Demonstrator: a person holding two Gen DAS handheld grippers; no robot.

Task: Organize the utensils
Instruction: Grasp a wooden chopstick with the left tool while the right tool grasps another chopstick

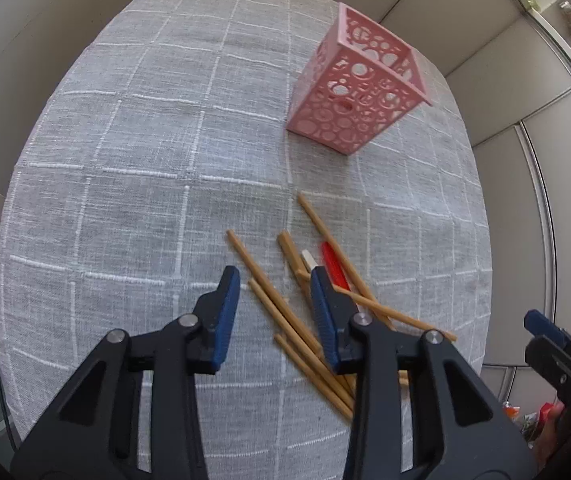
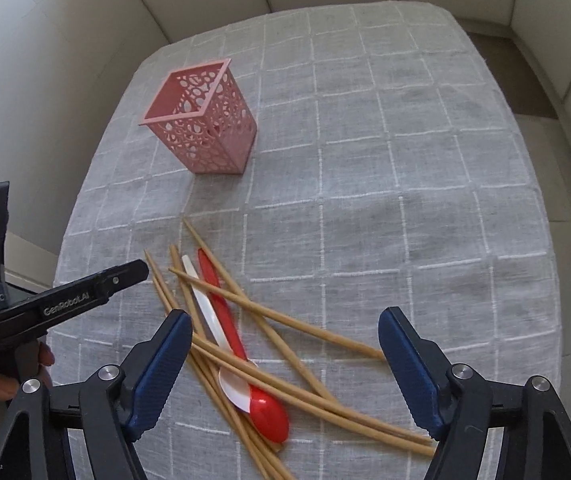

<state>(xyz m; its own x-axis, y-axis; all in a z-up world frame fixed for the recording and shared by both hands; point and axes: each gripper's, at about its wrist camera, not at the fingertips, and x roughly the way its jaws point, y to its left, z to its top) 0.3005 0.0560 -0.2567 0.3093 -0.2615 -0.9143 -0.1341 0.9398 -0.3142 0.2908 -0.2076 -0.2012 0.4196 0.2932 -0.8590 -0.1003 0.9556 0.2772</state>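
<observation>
1. Blue ribbed pads line both black grippers; the left gripper (image 1: 275, 280) and right gripper (image 2: 285, 322) stand released, pads pressing on nothing, above the pile.
2. Slim round wooden chopsticks (image 2: 285, 322) lie crisscrossed on a grey woven grid cloth (image 2: 405, 160), over glossy plastic spoons, red spoon (image 2: 267, 414) and white spoon (image 2: 205, 300).
3. Pink perforated square holder (image 2: 213, 128) stands upright at 11 o'clock.
4. "GenRobot.AI" reads on the left tool.

chopsticks (image 2: 285, 320), two spoons (image 2: 241, 360) heaped; pink holder (image 2: 205, 128) upright.
</observation>
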